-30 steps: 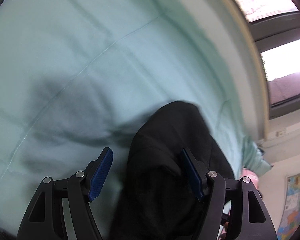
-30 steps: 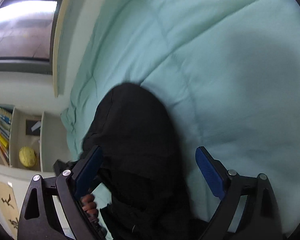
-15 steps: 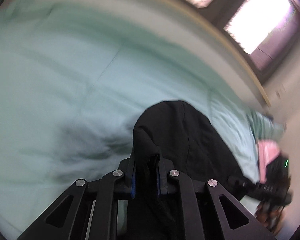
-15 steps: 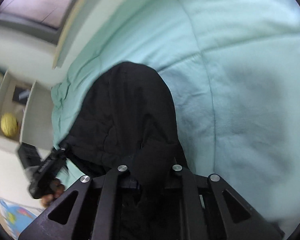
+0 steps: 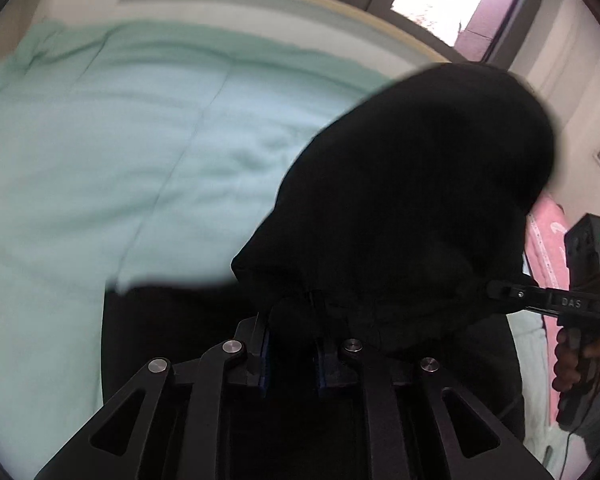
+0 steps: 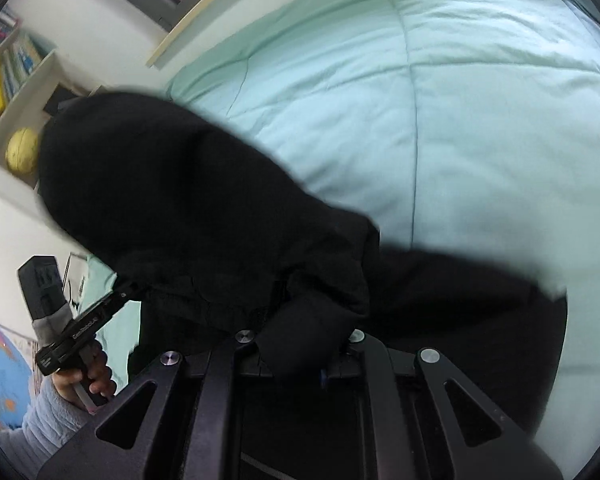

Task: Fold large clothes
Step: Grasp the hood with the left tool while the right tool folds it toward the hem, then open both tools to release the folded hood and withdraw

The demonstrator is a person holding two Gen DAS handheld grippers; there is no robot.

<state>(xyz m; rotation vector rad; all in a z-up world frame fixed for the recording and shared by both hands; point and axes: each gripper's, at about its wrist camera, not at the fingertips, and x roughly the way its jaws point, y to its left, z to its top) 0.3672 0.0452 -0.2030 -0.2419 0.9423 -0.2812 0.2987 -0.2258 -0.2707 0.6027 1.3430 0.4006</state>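
Black garment (image 5: 420, 184): large, dark, bunched; hangs lifted ahead of both tongs above a mint quilt (image 5: 100, 160) on the bed. Left tongs (image 5: 290, 354): pinch a fold of its edge, jaws easing apart slightly with cloth between them. Right tongs (image 6: 296, 364): clamped tight on another fold. Risk: the loosening left hold may drop its corner, letting the cloth sag and the fold land crooked.
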